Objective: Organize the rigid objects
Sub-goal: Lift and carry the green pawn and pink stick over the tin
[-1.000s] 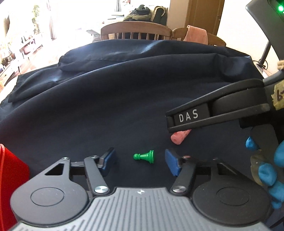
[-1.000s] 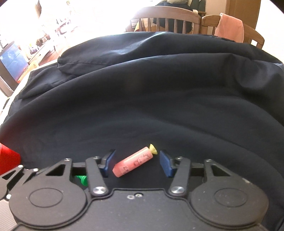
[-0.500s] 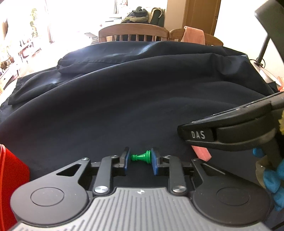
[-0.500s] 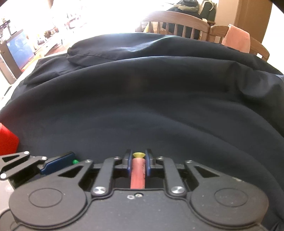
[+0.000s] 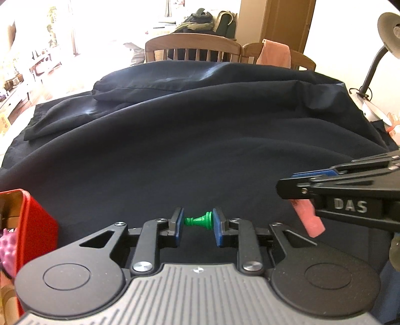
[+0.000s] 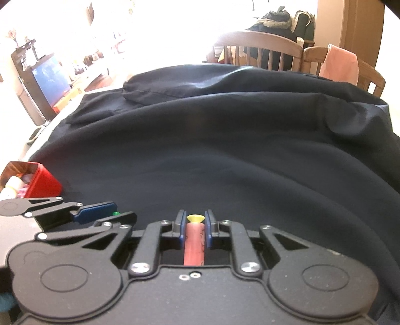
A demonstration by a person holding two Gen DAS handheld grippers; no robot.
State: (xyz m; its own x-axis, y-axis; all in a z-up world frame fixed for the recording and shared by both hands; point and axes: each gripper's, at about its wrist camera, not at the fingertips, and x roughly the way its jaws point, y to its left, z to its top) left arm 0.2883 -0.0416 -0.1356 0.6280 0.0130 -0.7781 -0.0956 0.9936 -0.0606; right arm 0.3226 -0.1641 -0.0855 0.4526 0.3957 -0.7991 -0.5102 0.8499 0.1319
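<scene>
A small green pawn-shaped piece [image 5: 199, 220] lies sideways between the blue pads of my left gripper [image 5: 197, 221], which is shut on it just over the dark cloth [image 5: 200, 140]. My right gripper [image 6: 195, 226] is shut on a pink foam dart [image 6: 194, 246] with a yellow tip, held lengthwise between its pads. In the left wrist view the right gripper [image 5: 300, 186] reaches in from the right with the pink dart [image 5: 309, 217] hanging below it. In the right wrist view the left gripper [image 6: 113, 211] shows at lower left with a speck of the green piece [image 6: 116, 213].
A red open box [image 5: 35, 225] with several small items inside stands at the left, also visible as the red box [image 6: 41, 181] in the right wrist view. Wooden chairs [image 5: 192, 48] stand behind the table. A desk lamp [image 5: 387, 22] is at the far right.
Both grippers shut: the left on the green piece, the right on the pink dart. The right gripper then rose and shifted right with the dart, which now hangs off the cloth.
</scene>
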